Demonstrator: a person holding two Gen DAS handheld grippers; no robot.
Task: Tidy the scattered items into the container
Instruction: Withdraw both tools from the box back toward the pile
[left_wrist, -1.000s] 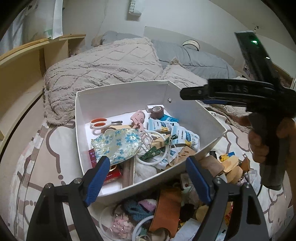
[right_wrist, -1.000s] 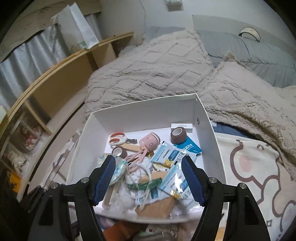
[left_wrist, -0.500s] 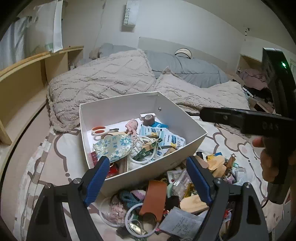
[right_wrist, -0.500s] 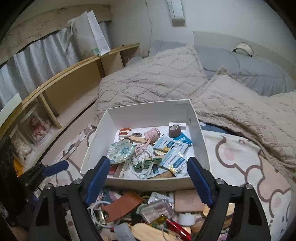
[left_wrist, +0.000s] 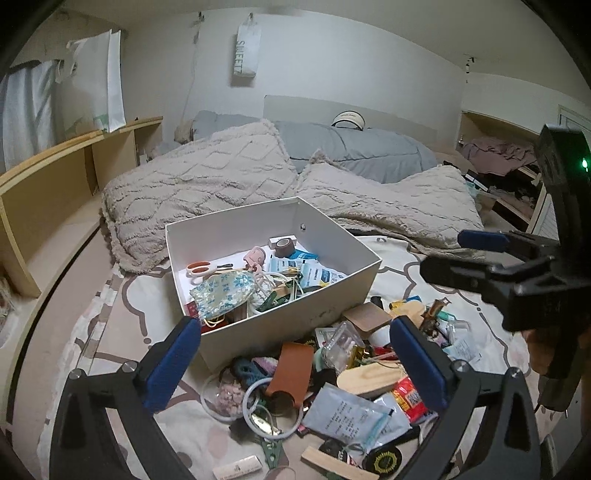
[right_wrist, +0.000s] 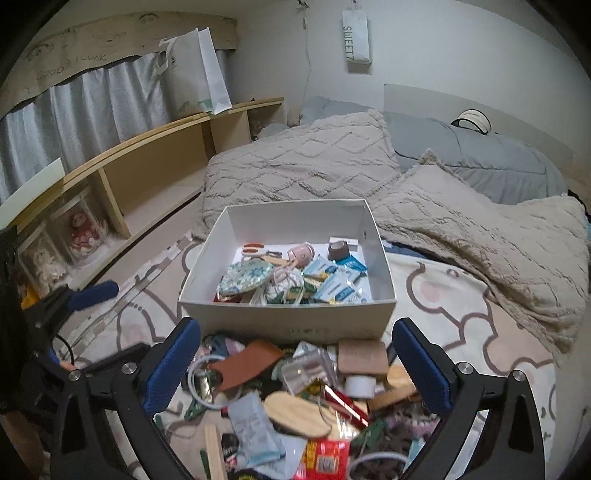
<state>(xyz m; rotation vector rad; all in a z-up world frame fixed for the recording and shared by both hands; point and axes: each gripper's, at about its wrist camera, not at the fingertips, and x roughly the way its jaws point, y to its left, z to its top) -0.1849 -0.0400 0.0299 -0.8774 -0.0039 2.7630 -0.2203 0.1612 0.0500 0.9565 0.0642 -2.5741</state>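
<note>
both grippers — left (left_wrist: 295, 365) and right (right_wrist: 295, 365) — hang over the clutter (right_wrist: 295, 391), jaws wide apart and holding nothing. the white box (right_wrist: 288, 317) sits just beyond the pile, part filled — scissors (right_wrist: 255, 251) at its far left.

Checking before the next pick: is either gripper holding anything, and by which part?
Nothing is held. The left gripper and right gripper are both open and empty above the scattered pile, in front of the white box.

A narrow white paper bag (right_wrist: 357, 37) hanging on the wall reads "SWEET" down its length. Above the curtains, a brown cardboard strip (right_wrist: 70, 59) carries hand-drawn "GOOD LUCK" lettering. Print on the packets in the heap is too small to read.
</note>
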